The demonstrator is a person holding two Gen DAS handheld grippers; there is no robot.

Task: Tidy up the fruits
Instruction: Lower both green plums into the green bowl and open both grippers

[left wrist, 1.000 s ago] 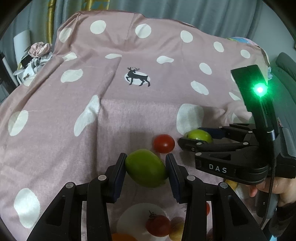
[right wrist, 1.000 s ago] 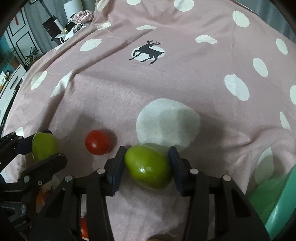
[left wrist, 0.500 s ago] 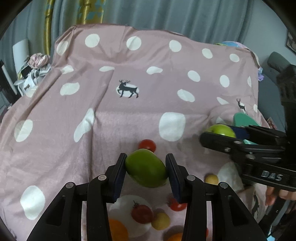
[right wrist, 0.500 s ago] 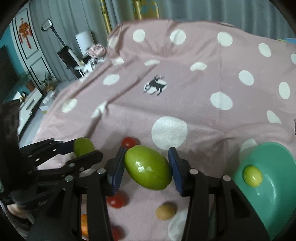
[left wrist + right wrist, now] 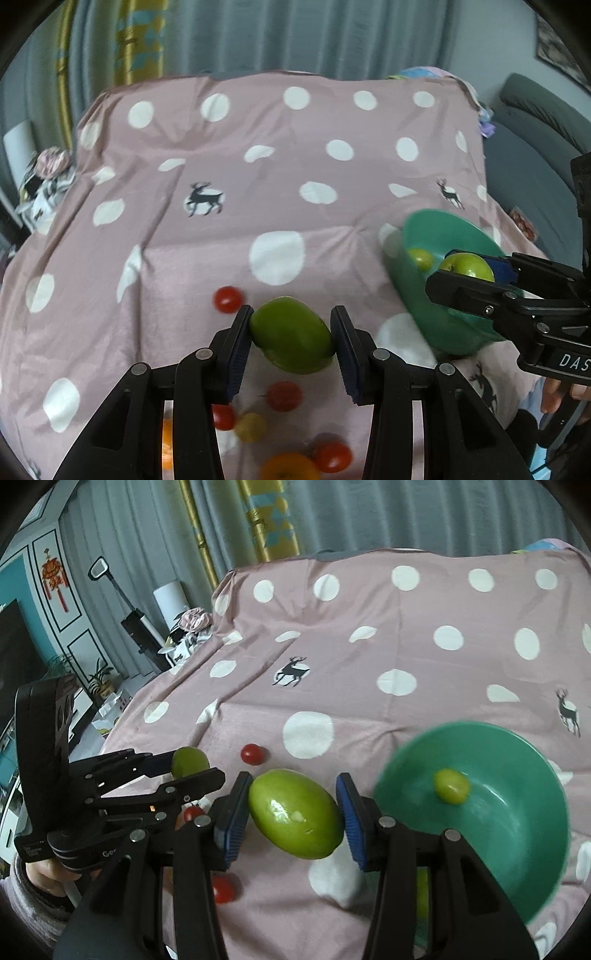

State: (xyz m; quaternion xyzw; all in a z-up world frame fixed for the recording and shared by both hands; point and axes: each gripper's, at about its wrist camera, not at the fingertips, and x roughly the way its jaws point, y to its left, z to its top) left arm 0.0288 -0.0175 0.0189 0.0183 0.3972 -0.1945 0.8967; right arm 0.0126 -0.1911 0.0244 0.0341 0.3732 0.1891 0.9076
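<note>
A smooth oval green fruit [image 5: 291, 340] is clamped across its middle in the left gripper [image 5: 291, 341], another [image 5: 294, 818] in the right gripper [image 5: 293, 818], both above the pink polka-dot bedcover [image 5: 369, 657]. The fruits are judged firm, light and slippery. Beyond, a green plastic bowl [image 5: 524, 834] by the cover's right edge holds one small fruit [image 5: 451, 786].

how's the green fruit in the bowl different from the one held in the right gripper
The small green fruit is far smaller and rounder than the large green fruit, which is an elongated oval. The small one lies loose inside the teal bowl; the large one is clamped between the pads of the right gripper, lifted off the cloth. The small one looks yellower, the large one a deeper green. Both are smooth-skinned and glossy.
</note>
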